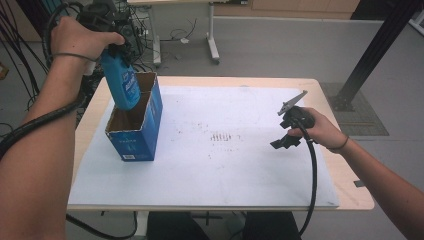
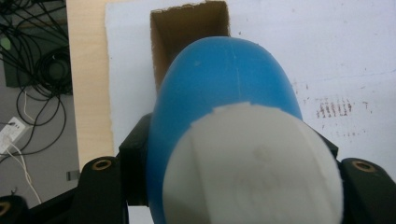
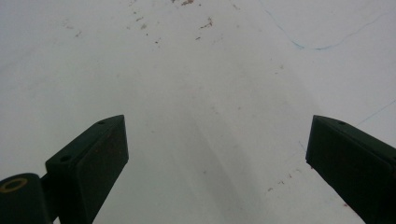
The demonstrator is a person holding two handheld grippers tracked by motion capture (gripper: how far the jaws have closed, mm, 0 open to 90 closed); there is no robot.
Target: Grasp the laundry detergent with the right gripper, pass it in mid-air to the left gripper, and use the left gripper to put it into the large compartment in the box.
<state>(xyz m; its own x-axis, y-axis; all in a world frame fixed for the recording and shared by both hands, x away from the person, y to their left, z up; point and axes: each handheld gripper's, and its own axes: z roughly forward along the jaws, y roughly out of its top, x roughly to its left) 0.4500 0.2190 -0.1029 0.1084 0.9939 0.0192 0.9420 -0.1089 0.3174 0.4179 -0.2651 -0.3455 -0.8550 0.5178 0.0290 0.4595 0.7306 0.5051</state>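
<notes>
A blue bottle (image 1: 121,80) with a white cap hangs cap-up over the open top of a tall blue cardboard box (image 1: 136,131) at the table's left. My left gripper (image 1: 116,49) is shut on the bottle's neck. In the left gripper view the bottle (image 2: 224,88) points down at the box's brown inside (image 2: 187,32), with its white cap (image 2: 252,168) between the black jaws. My right gripper (image 1: 281,143) rests low over the white sheet at the right, open, jaws wide apart with nothing between them (image 3: 217,154).
A white sheet (image 1: 225,165) with small brown stains covers most of the wooden table (image 1: 350,185). Cables and a table leg (image 1: 212,45) lie on the floor beyond the far edge. A black post (image 1: 375,45) rises at the far right.
</notes>
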